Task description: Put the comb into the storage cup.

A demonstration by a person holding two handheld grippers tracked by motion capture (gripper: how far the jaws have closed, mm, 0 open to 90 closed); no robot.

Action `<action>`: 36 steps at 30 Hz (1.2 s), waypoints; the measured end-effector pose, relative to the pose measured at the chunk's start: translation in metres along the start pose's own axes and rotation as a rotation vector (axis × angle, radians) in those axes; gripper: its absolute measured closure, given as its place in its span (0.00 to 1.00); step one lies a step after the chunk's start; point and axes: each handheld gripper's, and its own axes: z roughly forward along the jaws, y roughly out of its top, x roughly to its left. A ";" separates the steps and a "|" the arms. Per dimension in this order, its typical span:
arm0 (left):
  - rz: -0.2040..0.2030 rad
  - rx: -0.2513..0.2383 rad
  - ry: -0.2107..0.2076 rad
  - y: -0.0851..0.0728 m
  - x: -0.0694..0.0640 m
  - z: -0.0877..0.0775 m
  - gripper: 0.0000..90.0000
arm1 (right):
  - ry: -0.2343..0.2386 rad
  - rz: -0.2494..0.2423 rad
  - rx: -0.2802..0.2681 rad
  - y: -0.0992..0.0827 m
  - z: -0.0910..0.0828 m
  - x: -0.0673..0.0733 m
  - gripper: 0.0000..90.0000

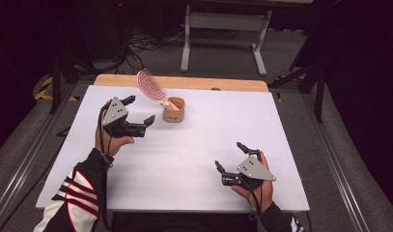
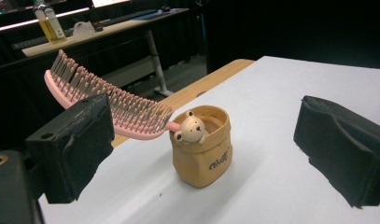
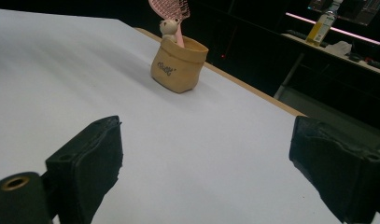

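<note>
A tan cup [image 1: 174,110] [image 2: 204,147] [image 3: 178,64] shaped like a paper bag, with a small bear figure [image 2: 191,129] on its rim, stands at the back middle of the white table [image 1: 194,145]. A pink hairbrush [image 1: 151,87] [image 2: 106,102] [image 3: 170,8] stands in it handle-down and leans to the back left. My left gripper [image 1: 140,110] [image 2: 206,154] is open, just left of the cup, with nothing between its jaws. My right gripper [image 1: 230,157] [image 3: 206,154] is open too, low over the front right of the table, and holds nothing.
A wooden strip [image 1: 179,82] runs along the table's far edge. Beyond it a white desk frame [image 1: 223,29] and cables lie on the floor. A side desk with a bottle [image 2: 50,23] [image 3: 320,21] stands in the dark background.
</note>
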 end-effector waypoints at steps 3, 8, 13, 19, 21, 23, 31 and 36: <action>0.004 0.004 -0.003 -0.001 -0.001 -0.003 0.06 | -0.002 0.001 -0.001 0.000 0.000 0.000 0.12; 0.001 -0.008 -0.012 -0.003 -0.003 -0.008 0.06 | 0.001 0.001 -0.001 0.001 -0.001 0.000 0.12; 0.022 0.008 -0.022 -0.007 -0.008 -0.011 0.06 | 0.000 0.002 -0.001 0.000 -0.001 0.000 0.11; 0.028 0.008 -0.023 -0.009 -0.012 -0.014 0.06 | -0.001 -0.006 -0.002 0.001 -0.001 0.000 0.11; 0.035 0.006 -0.027 -0.009 -0.014 -0.015 0.06 | 0.000 -0.005 -0.006 0.001 -0.002 0.000 0.11; 0.042 0.008 -0.042 -0.008 -0.016 -0.016 0.06 | -0.001 -0.005 -0.007 0.001 -0.002 0.000 0.11; 0.079 0.011 -0.056 -0.006 -0.028 -0.018 0.06 | 0.002 -0.011 -0.010 0.001 -0.003 0.000 0.11; 0.099 0.009 -0.063 -0.007 -0.035 -0.022 0.06 | 0.002 -0.010 -0.012 0.002 -0.004 0.000 0.11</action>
